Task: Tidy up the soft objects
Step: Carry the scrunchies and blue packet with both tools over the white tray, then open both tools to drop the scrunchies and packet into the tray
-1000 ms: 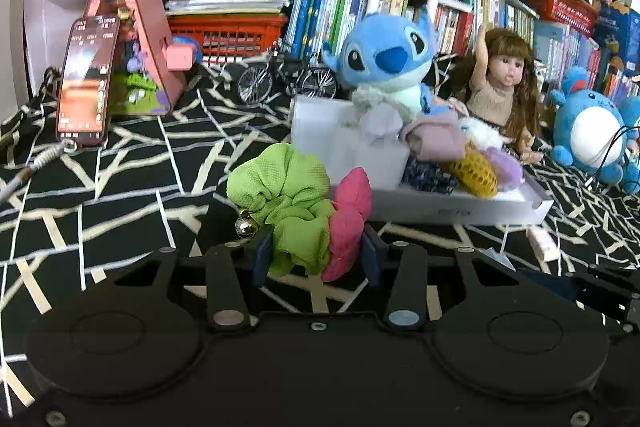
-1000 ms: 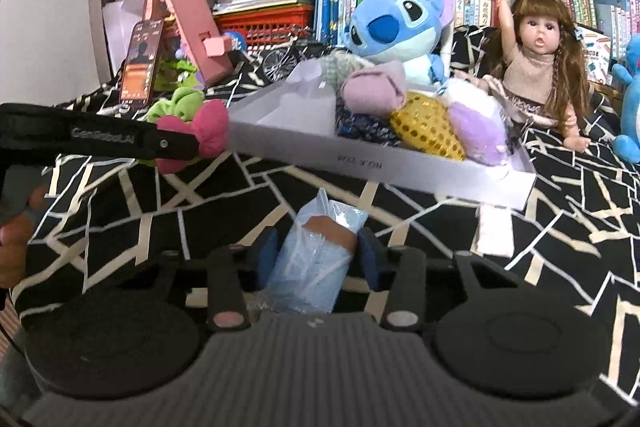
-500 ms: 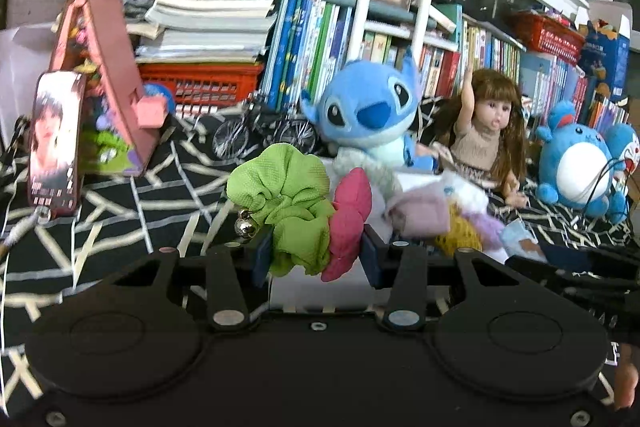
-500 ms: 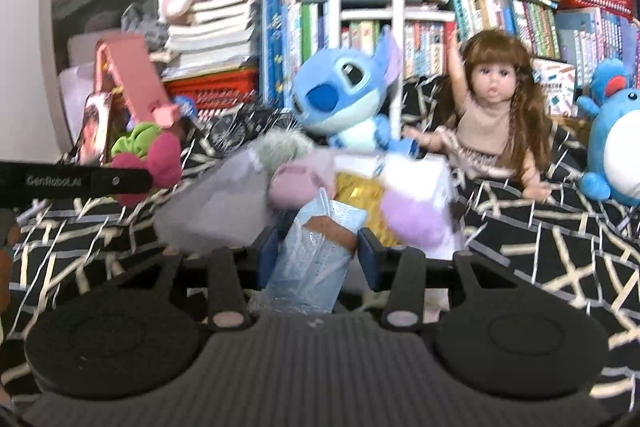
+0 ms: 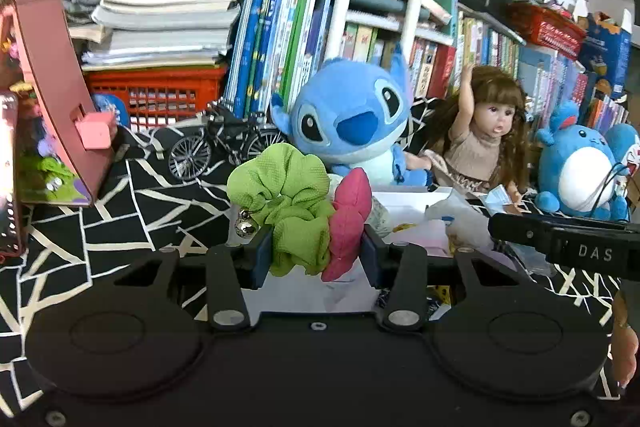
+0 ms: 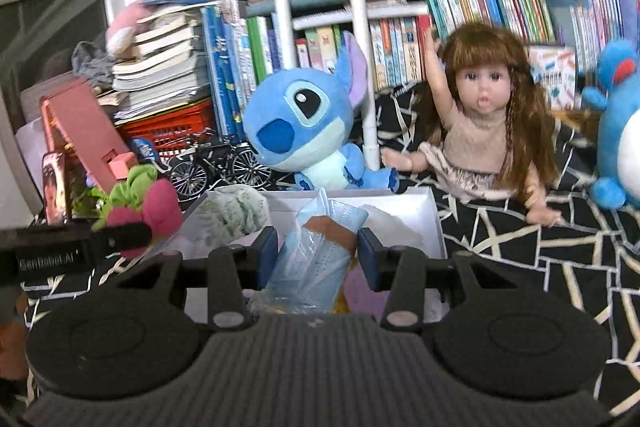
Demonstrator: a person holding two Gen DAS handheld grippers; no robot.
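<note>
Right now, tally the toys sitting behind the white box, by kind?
Blue plush toys: 2, the big-eared blue plush and the round blue white-bellied plush
Long-haired dolls: 1
Miniature black bicycles: 1
Total: 4

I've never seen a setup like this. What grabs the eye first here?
Probably the big blue plush sitting against the bookshelf, with the long-haired doll beside it, arm raised. Up close, the left gripper pinches a green and pink scrunchie, and the right gripper holds a wrapped blue packet over a white box.
</note>
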